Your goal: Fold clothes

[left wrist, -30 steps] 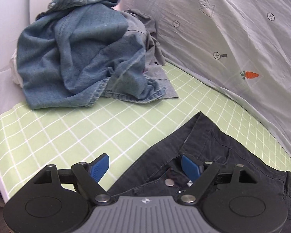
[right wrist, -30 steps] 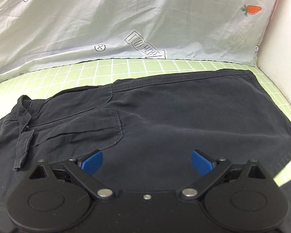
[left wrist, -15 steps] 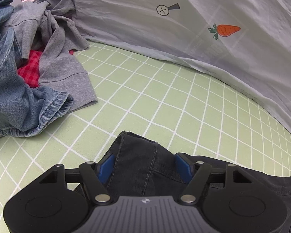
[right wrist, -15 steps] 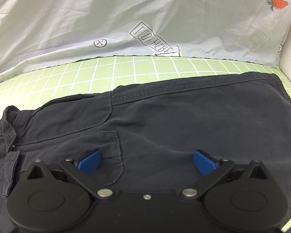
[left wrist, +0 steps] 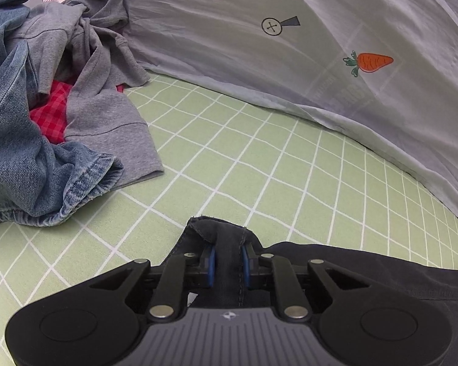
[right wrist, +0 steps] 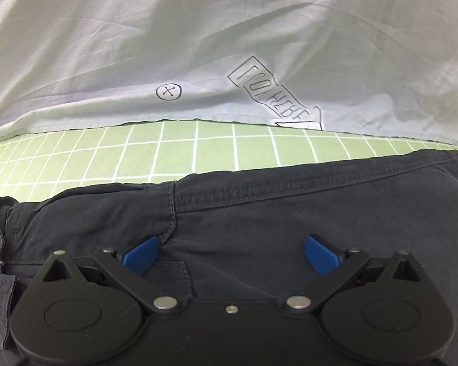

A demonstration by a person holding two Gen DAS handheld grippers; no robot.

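Dark shorts (right wrist: 290,210) lie flat on the green checked sheet (left wrist: 244,152). In the left wrist view one corner of the shorts (left wrist: 226,228) bunches up between the blue pads. My left gripper (left wrist: 227,259) is closing, and its pads press on that fold of fabric. In the right wrist view my right gripper (right wrist: 230,251) hovers low over the shorts near a side seam and pocket edge. Its jaws stand wide open with only flat cloth beneath them.
A heap of clothes sits at the left: blue denim (left wrist: 21,152), a grey sweatshirt (left wrist: 103,106) and a red checked piece (left wrist: 50,113). A pale printed bedcover (left wrist: 290,61) with carrots rises along the far side, also behind the shorts (right wrist: 198,45).
My left gripper moved from the button fly to the shorts' corner and narrowed its jaws onto the fabric. My right gripper moved toward the shorts' far edge, still open.
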